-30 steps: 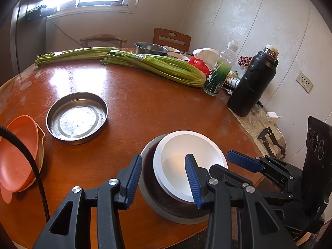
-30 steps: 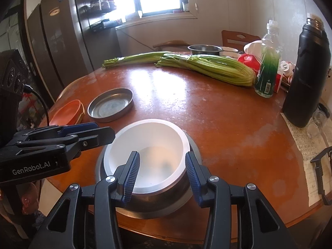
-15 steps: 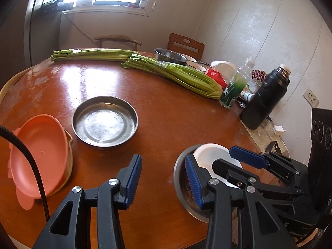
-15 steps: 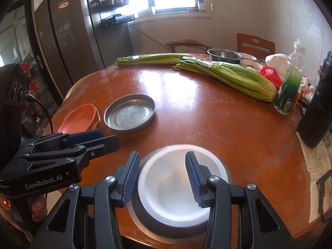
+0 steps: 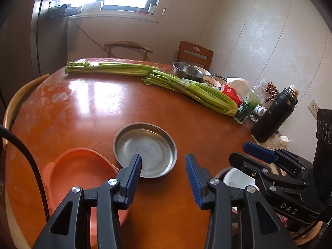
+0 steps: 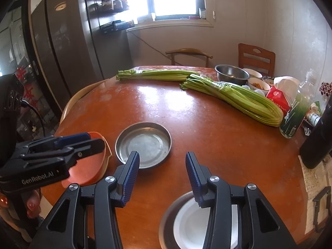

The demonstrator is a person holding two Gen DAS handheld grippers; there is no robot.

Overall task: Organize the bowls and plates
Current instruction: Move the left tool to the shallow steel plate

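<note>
Plates and bowls: partly stacked, more to go. Left gripper [image 5: 164, 171] has its jaws parted with nothing between them, hanging over the desk [image 5: 103, 108] at the near edge of the steel pan [image 5: 145, 147]. Right gripper [image 6: 161, 170] is the same: jaws apart, empty, above bare desk between that pan and the white bowl [image 6: 186, 226].

Outward from the left gripper: the orange plate [image 5: 81, 172] sits just left of the pan on something pale-rimmed, near the desk edge; what is under it I can't tell. Outward from the right gripper: the white bowl is nested in a grey metal dish [image 6: 168, 217] at the near desk edge, mostly hidden by the gripper body.

Farther back: two celery bunches [image 6: 232, 95] across the middle of the desk, a steel mixing bowl [image 6: 231, 73] with small ceramic bowls [image 6: 254, 78] beside it, then a green bottle [image 6: 294, 114] and a black flask [image 5: 274, 116] on the right.

Status, my read: bowl-in-dish looks done, one stack formed. Left: the steel pan stands alone, the orange plate is separate, and the far-side bowls are untouched. Both grippers sit near the pan, so that is the likely next pick. Pan wall is low and thin; a rim pinch is the only grip.
</note>
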